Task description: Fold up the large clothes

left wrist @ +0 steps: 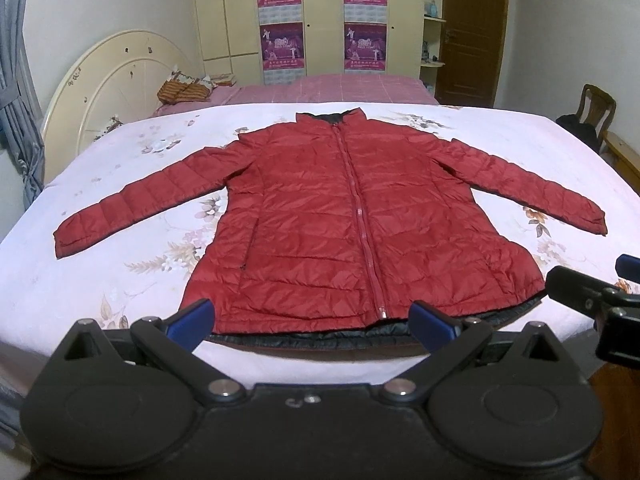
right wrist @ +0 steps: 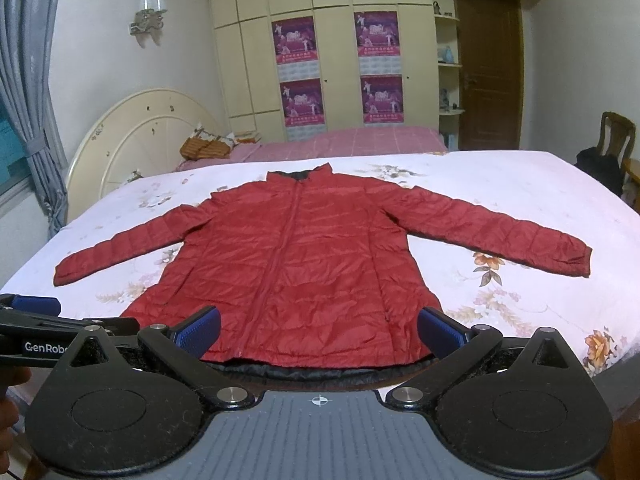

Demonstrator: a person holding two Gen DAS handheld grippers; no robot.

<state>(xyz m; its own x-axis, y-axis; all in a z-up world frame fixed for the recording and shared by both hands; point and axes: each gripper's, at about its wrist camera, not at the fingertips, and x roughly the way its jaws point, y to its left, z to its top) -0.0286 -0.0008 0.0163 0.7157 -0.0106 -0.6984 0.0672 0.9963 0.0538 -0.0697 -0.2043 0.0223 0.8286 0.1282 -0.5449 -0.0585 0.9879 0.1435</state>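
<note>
A red quilted jacket (left wrist: 328, 216) lies flat and zipped on the bed, collar at the far side, both sleeves spread out, dark lining showing at the near hem. It also shows in the right wrist view (right wrist: 304, 256). My left gripper (left wrist: 310, 320) is open and empty, just short of the hem near its middle. My right gripper (right wrist: 318, 332) is open and empty, in front of the hem's right part. The right gripper shows at the right edge of the left wrist view (left wrist: 600, 292). The left gripper shows at the left edge of the right wrist view (right wrist: 36, 316).
The bed has a white floral sheet (left wrist: 120, 184) and a cream headboard (left wrist: 112, 76) at the left. A pink bed (left wrist: 340, 88) with a striped bag (left wrist: 184, 90) lies behind. A wardrobe, a brown door (left wrist: 472, 32) and a wooden chair (left wrist: 596, 116) stand beyond.
</note>
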